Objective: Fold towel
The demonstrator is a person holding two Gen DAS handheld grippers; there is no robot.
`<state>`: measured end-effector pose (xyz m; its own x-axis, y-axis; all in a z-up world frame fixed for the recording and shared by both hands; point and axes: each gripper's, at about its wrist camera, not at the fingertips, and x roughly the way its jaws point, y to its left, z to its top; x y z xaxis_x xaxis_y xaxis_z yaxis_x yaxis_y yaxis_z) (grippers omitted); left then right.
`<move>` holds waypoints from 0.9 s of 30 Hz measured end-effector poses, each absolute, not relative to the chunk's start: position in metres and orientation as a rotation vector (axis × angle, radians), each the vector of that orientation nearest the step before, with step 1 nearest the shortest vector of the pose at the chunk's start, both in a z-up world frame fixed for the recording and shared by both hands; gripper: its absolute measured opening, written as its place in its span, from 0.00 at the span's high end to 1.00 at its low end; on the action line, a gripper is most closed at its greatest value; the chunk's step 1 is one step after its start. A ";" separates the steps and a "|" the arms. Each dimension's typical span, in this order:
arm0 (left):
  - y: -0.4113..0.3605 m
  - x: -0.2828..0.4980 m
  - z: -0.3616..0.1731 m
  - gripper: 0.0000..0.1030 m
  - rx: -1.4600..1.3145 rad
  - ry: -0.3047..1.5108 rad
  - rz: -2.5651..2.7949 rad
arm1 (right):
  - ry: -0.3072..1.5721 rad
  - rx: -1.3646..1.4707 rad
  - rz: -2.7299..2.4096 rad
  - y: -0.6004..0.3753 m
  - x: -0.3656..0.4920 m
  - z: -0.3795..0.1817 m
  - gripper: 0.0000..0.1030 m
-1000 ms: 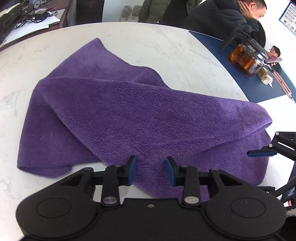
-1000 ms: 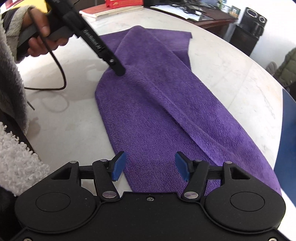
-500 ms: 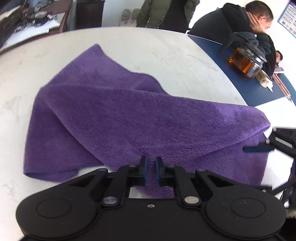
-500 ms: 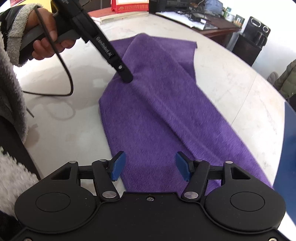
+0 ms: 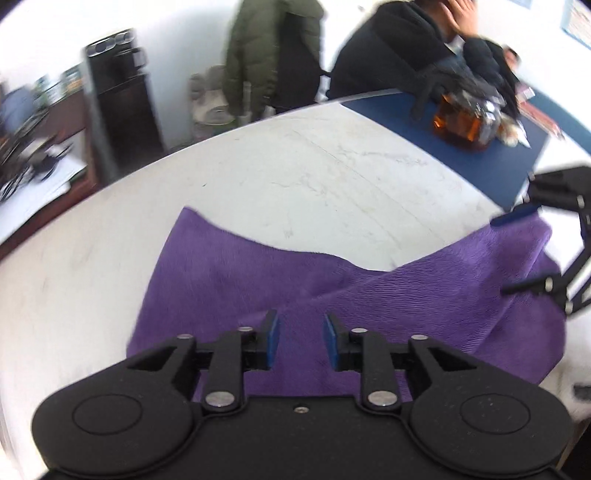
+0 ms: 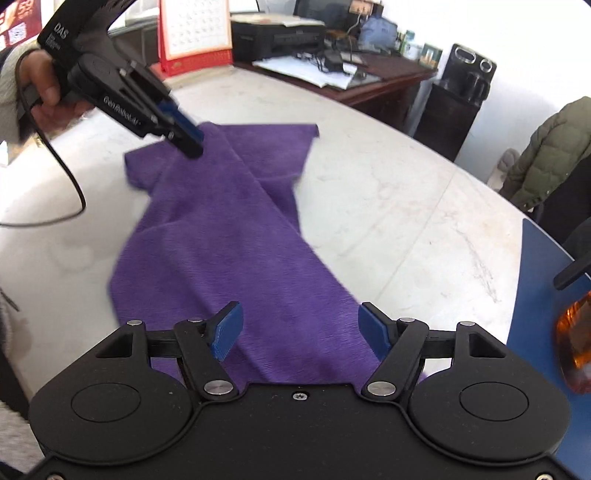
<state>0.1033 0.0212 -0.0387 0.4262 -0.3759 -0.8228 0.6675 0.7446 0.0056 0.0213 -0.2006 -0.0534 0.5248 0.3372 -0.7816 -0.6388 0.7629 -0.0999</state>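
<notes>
On the white marble table (image 5: 332,177), purple towel (image 5: 369,295) lying rumpled, left gripper (image 5: 300,341) hovering over it, jaws moderately apart, gripping nothing; from the right wrist, right gripper (image 6: 297,326) spreading wide above the towel's near end.

My right gripper (image 6: 300,328) hangs spread over the purple towel (image 6: 229,236); my left gripper (image 6: 184,134) hovers at its far end.

An office: beyond the white marble table (image 6: 388,206) stand a paper-strewn wooden desk (image 6: 369,74) with a printer (image 6: 277,33), a desk calendar (image 6: 195,33) and a water dispenser (image 6: 458,107).
</notes>
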 end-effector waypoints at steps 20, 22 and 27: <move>-0.044 0.182 -0.080 0.69 0.727 0.945 -1.283 | 0.922 -0.292 0.619 -0.212 0.065 -0.064 0.34; -0.050 0.184 -0.085 0.69 0.759 0.948 -1.326 | 0.934 -0.259 0.602 -0.216 0.066 -0.064 0.34; -0.056 0.190 -0.095 0.69 0.801 0.951 -1.394 | 0.956 -0.217 0.581 -0.219 0.070 -0.066 0.33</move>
